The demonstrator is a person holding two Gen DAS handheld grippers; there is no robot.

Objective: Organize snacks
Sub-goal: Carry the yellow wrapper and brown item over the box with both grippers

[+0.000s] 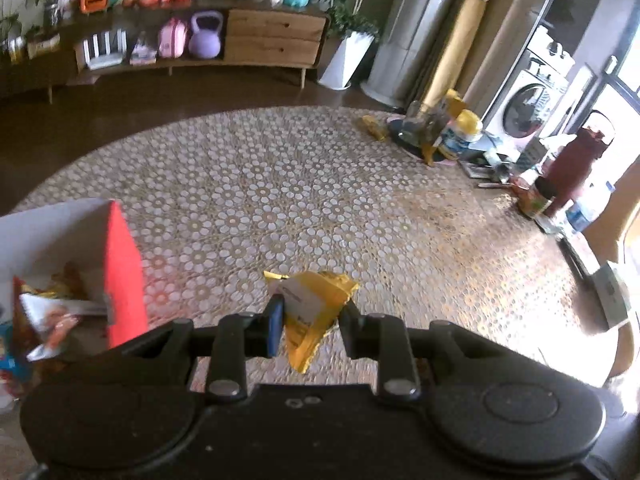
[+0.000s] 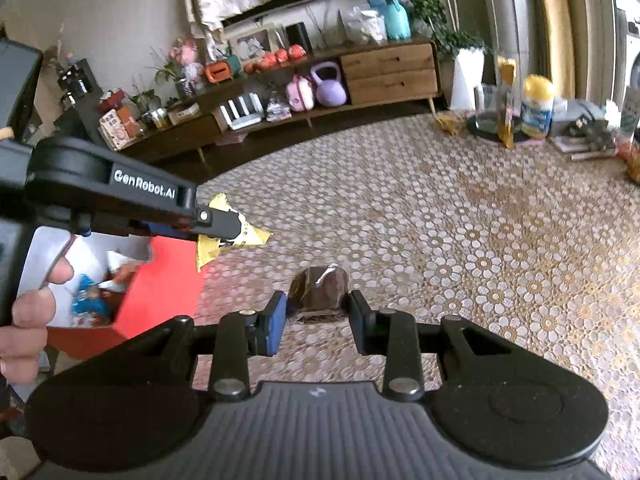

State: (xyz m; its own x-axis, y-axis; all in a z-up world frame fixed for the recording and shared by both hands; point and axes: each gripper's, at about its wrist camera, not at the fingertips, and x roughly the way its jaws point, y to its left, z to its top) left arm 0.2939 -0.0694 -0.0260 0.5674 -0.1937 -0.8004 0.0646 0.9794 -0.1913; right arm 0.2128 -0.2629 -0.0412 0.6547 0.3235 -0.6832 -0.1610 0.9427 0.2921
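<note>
My left gripper (image 1: 313, 320) is shut on a yellow snack packet (image 1: 310, 312), held above the patterned tablecloth (image 1: 320, 200). The right wrist view shows the same left gripper (image 2: 230, 232) with the yellow packet (image 2: 256, 236) above the edge of a red box (image 2: 160, 300). That red box (image 1: 124, 276) stands at the left with several snack packets (image 1: 52, 312) inside. My right gripper (image 2: 318, 308) is shut on a dark brown snack packet (image 2: 320, 290), held clear of the table to the right of the box.
At the table's far right stand a glass (image 2: 490, 112), a yellow-lidded tub (image 2: 536, 108), a yellow packet (image 1: 374, 128), a dark red bottle (image 1: 576, 164) and other clutter. A person's hand (image 2: 28, 320) holds the left gripper's handle. A wooden sideboard (image 1: 276, 40) lines the far wall.
</note>
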